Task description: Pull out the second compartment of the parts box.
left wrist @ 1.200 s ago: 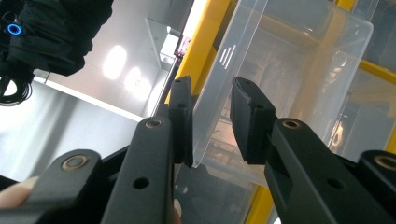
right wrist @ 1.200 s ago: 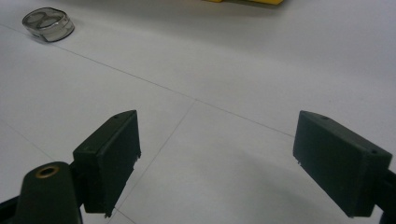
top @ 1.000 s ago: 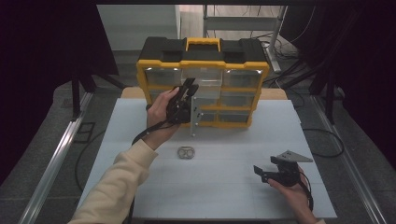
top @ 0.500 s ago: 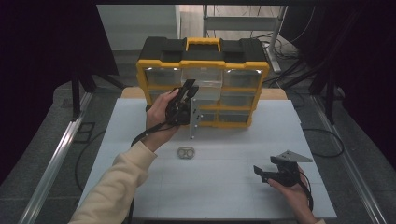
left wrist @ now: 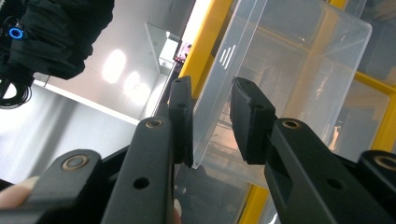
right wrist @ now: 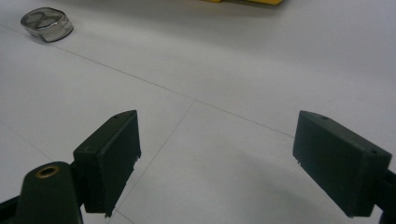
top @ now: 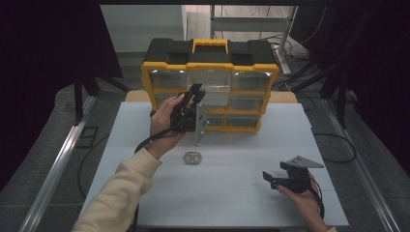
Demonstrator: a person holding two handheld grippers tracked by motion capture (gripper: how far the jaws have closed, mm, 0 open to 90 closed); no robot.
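A yellow and black drawer organizer (top: 210,67) stands at the back of the white table (top: 241,203). Its top middle clear drawer (top: 209,86) sticks out a little. My left gripper (top: 196,92) is raised to that drawer. In the left gripper view the left gripper (left wrist: 212,121) has the clear drawer's front wall (left wrist: 224,70) between its two pads, shut on it. My right gripper (top: 269,180) rests low over the table at the front right. In its own view the right gripper (right wrist: 217,158) is open, with only bare table between the jaws.
A small oval metal piece (top: 192,157) (right wrist: 46,23) lies on the table between the two hands, in front of the organizer. Other drawers (top: 244,104) of the organizer are pushed in. Dark floor, rails and cables surround the table.
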